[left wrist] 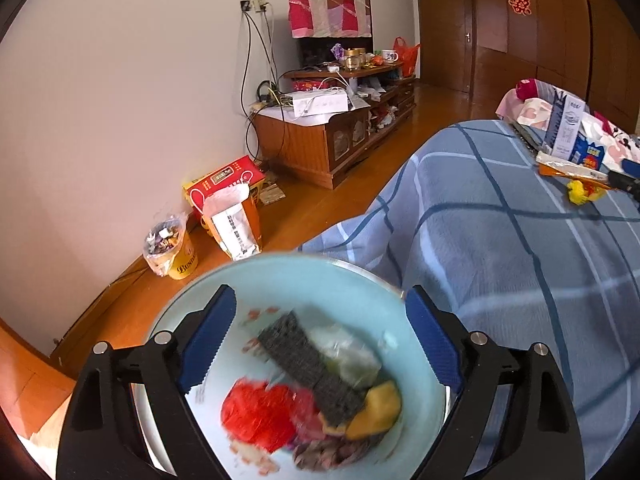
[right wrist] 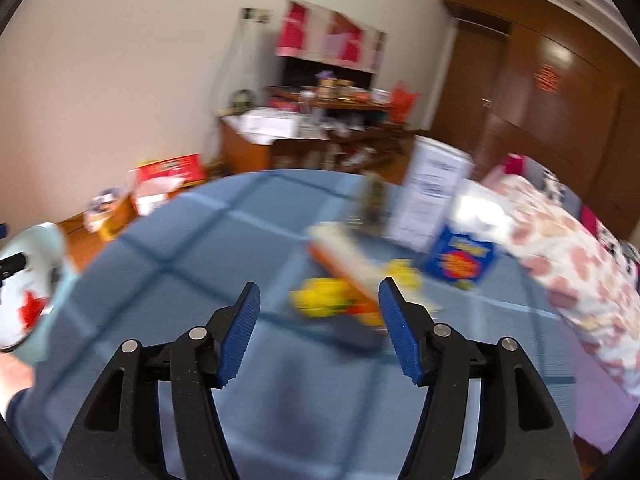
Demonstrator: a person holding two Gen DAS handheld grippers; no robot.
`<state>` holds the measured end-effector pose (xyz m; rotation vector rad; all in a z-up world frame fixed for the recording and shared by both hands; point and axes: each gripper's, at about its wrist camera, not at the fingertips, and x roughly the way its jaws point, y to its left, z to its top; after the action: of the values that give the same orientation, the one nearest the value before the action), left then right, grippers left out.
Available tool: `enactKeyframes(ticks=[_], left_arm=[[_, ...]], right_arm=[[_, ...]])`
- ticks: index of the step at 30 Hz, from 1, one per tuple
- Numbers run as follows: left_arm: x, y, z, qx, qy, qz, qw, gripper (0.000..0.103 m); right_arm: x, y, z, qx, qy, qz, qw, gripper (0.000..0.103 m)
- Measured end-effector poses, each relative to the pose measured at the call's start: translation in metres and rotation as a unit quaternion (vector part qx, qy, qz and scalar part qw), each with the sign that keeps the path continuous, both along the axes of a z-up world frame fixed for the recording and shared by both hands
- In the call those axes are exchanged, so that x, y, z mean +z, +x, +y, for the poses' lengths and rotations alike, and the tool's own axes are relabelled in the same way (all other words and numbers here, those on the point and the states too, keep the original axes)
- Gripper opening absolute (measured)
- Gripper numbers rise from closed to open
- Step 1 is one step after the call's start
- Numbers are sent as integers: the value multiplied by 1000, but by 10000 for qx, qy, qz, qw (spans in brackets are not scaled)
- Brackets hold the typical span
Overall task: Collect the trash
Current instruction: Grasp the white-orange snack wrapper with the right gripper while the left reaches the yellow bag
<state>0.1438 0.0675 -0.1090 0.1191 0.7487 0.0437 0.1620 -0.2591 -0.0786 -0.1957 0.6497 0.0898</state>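
My left gripper (left wrist: 320,292) is open, its jaws wide apart above a light blue bin (left wrist: 288,280) and nothing pressed between them. Inside the bin lie a red wrapper (left wrist: 260,412), a dark rough strip (left wrist: 308,364), an orange piece (left wrist: 376,408) and clear plastic (left wrist: 348,356). My right gripper (right wrist: 319,284) is open over the blue checked bedspread (right wrist: 180,248), just short of a yellow wrapper (right wrist: 324,300) and a long orange-and-white wrapper (right wrist: 348,264). The right wrist view is blurred. The bin (right wrist: 60,280) shows at its left edge.
A blue carton (right wrist: 460,260) and a tall white box (right wrist: 432,192) stand behind the wrappers, beside a pink flowered quilt (right wrist: 580,280). On the wooden floor by the wall are a yellow bucket with a bag (left wrist: 172,248), a paper bag (left wrist: 236,224) and a cluttered cabinet (left wrist: 320,140).
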Motion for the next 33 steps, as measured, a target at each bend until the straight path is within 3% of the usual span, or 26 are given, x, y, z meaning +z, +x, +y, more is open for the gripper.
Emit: enactKeyframes(ticks=[5,11,16,17,18,26,33], left_arm=[[2,31,-13,60,51,-16,10000,85],[5,60,-26,53,195,-91,9998,85],[1,70,-32,54,174,19,9998,85],[2,70,-35,26,163,24,9999,85],[2,69,-37,-16,158,26,9999,85],[19,62,-90,-715,169,-45,9973,85],[30,69,-158,-1335,199,-143,9907,85]], right_arm=[[-9,27,-41,-218,83,207,9995,62],[-22,41,-53,-103,68,582,9982,61],[-32,40,-54,130,150,904,9957,45],[-35,39,-52,202,150,990,9948,39],[-37,38,-51,247,151,1041,9941,25],[-28,16,-53,333,605,831,9941,22],[-11,-16,-110,-550,1111,577,9906,22]])
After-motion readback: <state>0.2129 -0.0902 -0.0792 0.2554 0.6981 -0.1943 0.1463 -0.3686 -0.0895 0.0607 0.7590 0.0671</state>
